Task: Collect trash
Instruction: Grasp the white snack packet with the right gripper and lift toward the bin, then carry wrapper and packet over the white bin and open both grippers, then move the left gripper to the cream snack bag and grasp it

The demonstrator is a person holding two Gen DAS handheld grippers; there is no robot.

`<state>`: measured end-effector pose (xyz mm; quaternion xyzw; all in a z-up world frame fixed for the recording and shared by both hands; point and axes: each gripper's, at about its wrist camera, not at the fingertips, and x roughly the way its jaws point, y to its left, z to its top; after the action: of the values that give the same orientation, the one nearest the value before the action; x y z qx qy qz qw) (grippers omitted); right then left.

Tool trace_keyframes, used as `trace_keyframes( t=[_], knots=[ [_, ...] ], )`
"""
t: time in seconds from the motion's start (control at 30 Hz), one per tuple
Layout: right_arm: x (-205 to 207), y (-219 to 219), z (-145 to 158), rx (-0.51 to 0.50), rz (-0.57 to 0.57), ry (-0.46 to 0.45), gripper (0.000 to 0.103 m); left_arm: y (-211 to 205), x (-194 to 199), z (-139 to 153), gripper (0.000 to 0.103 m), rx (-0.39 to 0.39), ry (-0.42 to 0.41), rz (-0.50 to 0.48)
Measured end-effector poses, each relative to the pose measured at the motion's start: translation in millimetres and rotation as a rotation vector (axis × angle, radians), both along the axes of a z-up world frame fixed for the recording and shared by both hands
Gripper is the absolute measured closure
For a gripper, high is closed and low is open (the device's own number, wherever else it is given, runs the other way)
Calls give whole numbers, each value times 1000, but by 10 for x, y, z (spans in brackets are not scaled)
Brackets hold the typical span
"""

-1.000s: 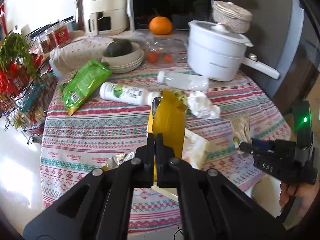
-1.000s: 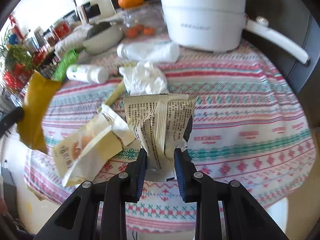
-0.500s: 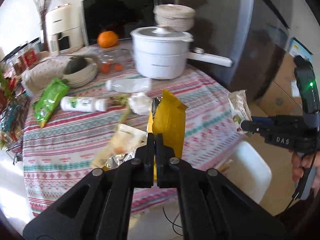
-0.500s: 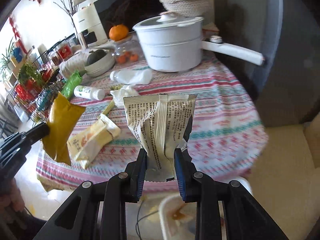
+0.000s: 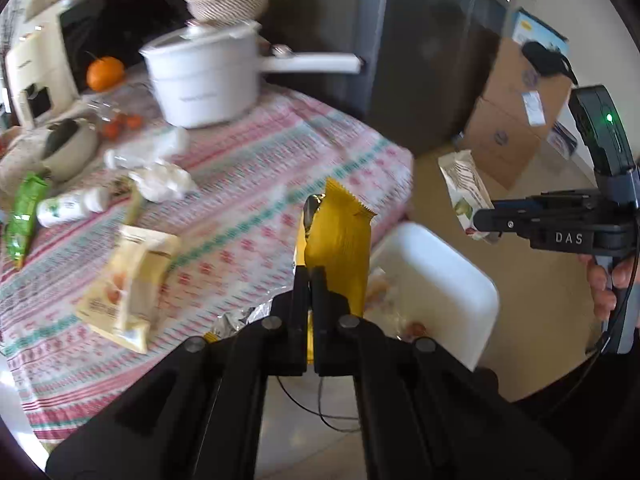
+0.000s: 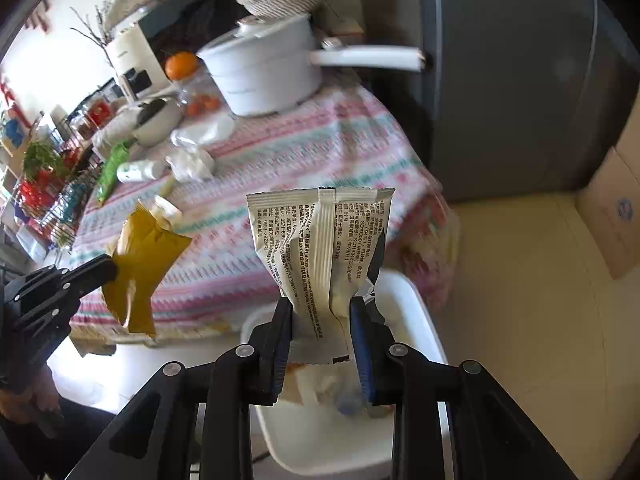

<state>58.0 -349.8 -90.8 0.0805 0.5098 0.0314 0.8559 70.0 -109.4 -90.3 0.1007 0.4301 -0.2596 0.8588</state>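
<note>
My left gripper (image 5: 311, 276) is shut on a yellow wrapper (image 5: 338, 240) and holds it off the table's near edge, beside a white bin (image 5: 440, 284) on the floor. From the right wrist view the same yellow wrapper (image 6: 144, 264) hangs from the left gripper (image 6: 108, 268) at the left. My right gripper (image 6: 322, 312) is shut on a white printed snack packet (image 6: 320, 248) above the white bin (image 6: 404, 300), which holds some rubbish. That packet (image 5: 464, 192) and the right gripper (image 5: 484, 220) also show at the right of the left wrist view.
On the round table with a patterned cloth (image 5: 248, 184) lie a pale yellow packet (image 5: 128, 280), crumpled tissue (image 5: 164, 184), a white bottle (image 5: 68, 208), a green packet (image 5: 24, 216) and a clear bottle (image 5: 148, 148). A white pot (image 5: 204, 80), bowls and an orange (image 5: 105, 73) stand behind. Cardboard boxes (image 5: 516, 120) sit on the floor.
Both grippers have swung away from over the table toward the white bin beside it, each still carrying its wrapper. The bin has come into view under them.
</note>
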Motion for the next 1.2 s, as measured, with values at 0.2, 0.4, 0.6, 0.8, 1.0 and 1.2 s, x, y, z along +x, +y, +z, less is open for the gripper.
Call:
trace_keyframes(
  t=[0.2, 0.4, 0.6, 0.8, 1.0, 1.2],
  knots=[
    [-107, -192, -365, 23, -17, 125, 73, -314, -122, -366, 101, 23, 106, -93],
    [-139, -235, -774, 2, -15, 258, 72, -545, -164, -714, 101, 53, 169, -143],
    [-166, -265, -993, -18, -15, 344, 71, -683, -184, -882, 100, 85, 165, -158],
    [-150, -274, -1017, -6, -25, 367, 65, -717, -170, -910, 100, 65, 169, -162],
    [-132, -312, -965, 1, -47, 362, 51, -721, -155, -816, 79, 66, 152, -156],
    [-123, -311, -841, -22, -59, 325, 43, -639, -138, -643, 57, 73, 112, -124]
  ],
)
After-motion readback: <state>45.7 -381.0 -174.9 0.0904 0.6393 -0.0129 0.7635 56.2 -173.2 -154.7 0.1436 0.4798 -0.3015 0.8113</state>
